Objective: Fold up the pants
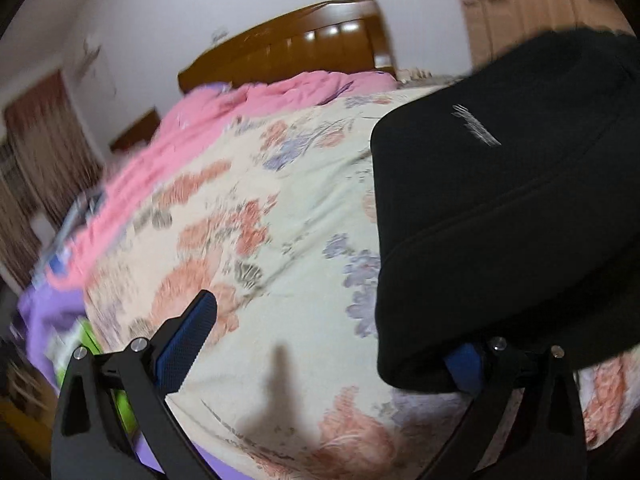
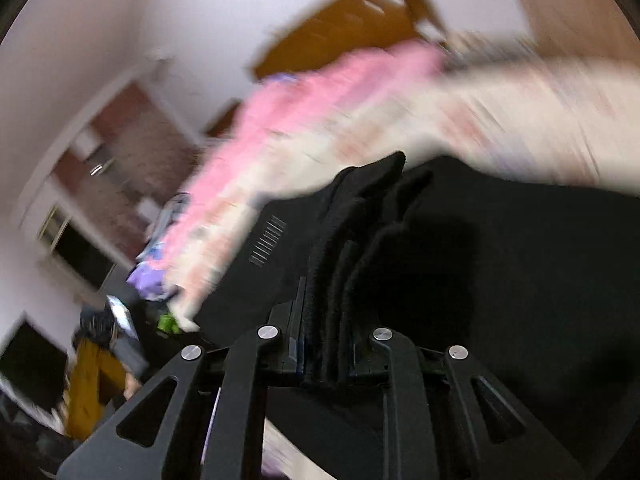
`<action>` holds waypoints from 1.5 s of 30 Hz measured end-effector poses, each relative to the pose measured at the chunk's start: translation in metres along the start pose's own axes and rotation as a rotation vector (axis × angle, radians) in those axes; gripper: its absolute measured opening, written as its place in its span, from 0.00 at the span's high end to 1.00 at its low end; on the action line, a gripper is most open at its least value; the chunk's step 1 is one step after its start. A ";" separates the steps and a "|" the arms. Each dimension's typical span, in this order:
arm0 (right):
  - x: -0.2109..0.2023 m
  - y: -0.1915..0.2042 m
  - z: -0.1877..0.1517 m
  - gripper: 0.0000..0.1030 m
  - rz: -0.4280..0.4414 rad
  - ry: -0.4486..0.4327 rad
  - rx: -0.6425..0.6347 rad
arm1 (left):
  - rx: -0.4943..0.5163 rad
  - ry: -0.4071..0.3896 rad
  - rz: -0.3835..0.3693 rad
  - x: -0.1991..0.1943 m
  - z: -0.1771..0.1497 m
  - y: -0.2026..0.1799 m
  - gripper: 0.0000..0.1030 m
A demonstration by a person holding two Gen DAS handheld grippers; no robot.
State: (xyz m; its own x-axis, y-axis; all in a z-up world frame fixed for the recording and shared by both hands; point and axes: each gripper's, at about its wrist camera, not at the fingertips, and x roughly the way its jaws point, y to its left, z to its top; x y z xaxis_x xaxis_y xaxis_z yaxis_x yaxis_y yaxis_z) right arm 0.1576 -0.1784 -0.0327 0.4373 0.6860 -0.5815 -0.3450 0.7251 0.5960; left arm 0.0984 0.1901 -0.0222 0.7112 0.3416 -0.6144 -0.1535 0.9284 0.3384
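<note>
- Right wrist view: right gripper jaws stand narrow, clamped on a bunched edge of the black pants; several thick layers stick up between the pads. Likely reason: pinching the stacked edges together lets the whole fold be carried in one go.
- Beyond these jaws, the dark cloth spreads out to the right and below. The bed behind is smeared by motion, so no detail is readable there.
- Left wrist view: left gripper jaws stand wide, with nothing between them but floral bedspread. The right-hand finger is partly covered by the pants, which drape over it from the right. Whether the cloth touches the pad, I cannot tell.
- Judgement: left jaws are open to take a second hold on the pants' edge.
- Only the left view shows the pants lifted clear of the bedspread, a pale logo on them, a pink blanket and the wooden headboard farther out. Only the right view shows the grip itself.
</note>
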 end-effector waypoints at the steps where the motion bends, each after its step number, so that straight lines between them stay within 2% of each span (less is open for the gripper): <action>1: 0.010 -0.016 -0.011 0.84 -0.006 0.024 0.053 | 0.019 0.006 0.007 0.002 0.000 -0.006 0.01; 4: 0.015 -0.024 -0.019 0.84 0.032 -0.006 0.097 | -0.030 0.015 -0.018 0.008 0.001 -0.005 0.01; 8: 0.013 -0.008 -0.011 0.84 0.038 -0.020 0.013 | -0.127 0.067 -0.084 0.014 0.004 0.010 0.01; 10: 0.009 -0.004 -0.004 0.84 0.053 -0.030 0.011 | -0.158 0.045 -0.089 0.008 0.005 0.011 0.04; 11: 0.008 0.000 0.002 0.84 0.065 -0.040 0.007 | -0.180 0.012 -0.104 0.001 0.007 0.012 0.09; 13: 0.002 0.017 0.017 0.84 0.094 -0.085 -0.033 | -0.221 -0.044 -0.126 -0.009 0.010 0.014 0.11; 14: -0.004 0.022 0.021 0.84 0.111 -0.109 -0.051 | -0.273 -0.070 -0.145 -0.013 0.012 0.019 0.11; 17: -0.012 0.032 0.024 0.84 0.169 -0.143 -0.091 | -0.419 -0.073 -0.201 -0.007 0.011 0.038 0.11; 19: -0.002 0.026 0.016 0.84 0.154 -0.099 -0.090 | -0.490 -0.061 -0.229 0.000 0.003 0.047 0.10; 22: 0.043 0.000 -0.008 0.84 0.059 0.028 -0.024 | -0.608 0.014 -0.308 0.024 -0.022 0.058 0.09; 23: 0.045 -0.007 -0.013 0.84 0.060 0.028 -0.006 | -0.635 0.011 -0.327 0.027 -0.029 0.059 0.09; 24: 0.044 -0.015 -0.015 0.84 0.088 0.027 0.033 | -0.613 -0.019 -0.311 0.024 -0.031 0.056 0.09; 29: 0.043 -0.015 -0.012 0.83 0.090 0.051 0.051 | -0.493 0.010 -0.245 0.025 -0.029 0.048 0.04; 31: 0.039 -0.009 -0.010 0.83 0.101 0.047 0.077 | -0.488 0.012 -0.232 0.026 -0.030 0.047 0.01; 35: 0.029 0.008 -0.009 0.83 0.142 0.019 0.027 | -0.512 0.019 -0.242 0.027 -0.030 0.051 0.01; 37: 0.045 -0.004 -0.017 0.83 0.077 0.075 0.041 | -0.524 0.018 -0.250 0.028 -0.031 0.054 0.01; 38: 0.047 -0.015 -0.023 0.90 0.087 0.066 0.076 | -0.527 0.015 -0.251 0.028 -0.031 0.054 0.01; 39: 0.045 -0.017 -0.022 0.89 0.101 0.069 0.083 | -0.519 0.014 -0.246 0.028 -0.031 0.053 0.01; 40: 0.044 -0.015 -0.020 0.86 0.085 0.080 0.066 | -0.509 0.016 -0.240 0.028 -0.031 0.052 0.01; 42: 0.039 -0.005 -0.017 0.66 0.035 0.100 0.002 | -0.471 0.031 -0.223 0.029 -0.029 0.048 0.01; 43: 0.035 -0.002 -0.016 0.62 0.025 0.112 -0.013 | -0.452 0.039 -0.220 0.028 -0.029 0.048 0.01; 45: 0.020 0.001 -0.017 0.49 -0.008 0.114 -0.042 | -0.403 0.056 -0.220 0.024 -0.028 0.048 0.01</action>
State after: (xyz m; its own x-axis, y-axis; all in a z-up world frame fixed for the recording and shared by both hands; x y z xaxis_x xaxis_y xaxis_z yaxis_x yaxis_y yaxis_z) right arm 0.1521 -0.1634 -0.0531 0.3436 0.6805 -0.6472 -0.3773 0.7312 0.5684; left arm 0.0889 0.2472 -0.0406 0.7207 0.1270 -0.6816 -0.2655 0.9587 -0.1021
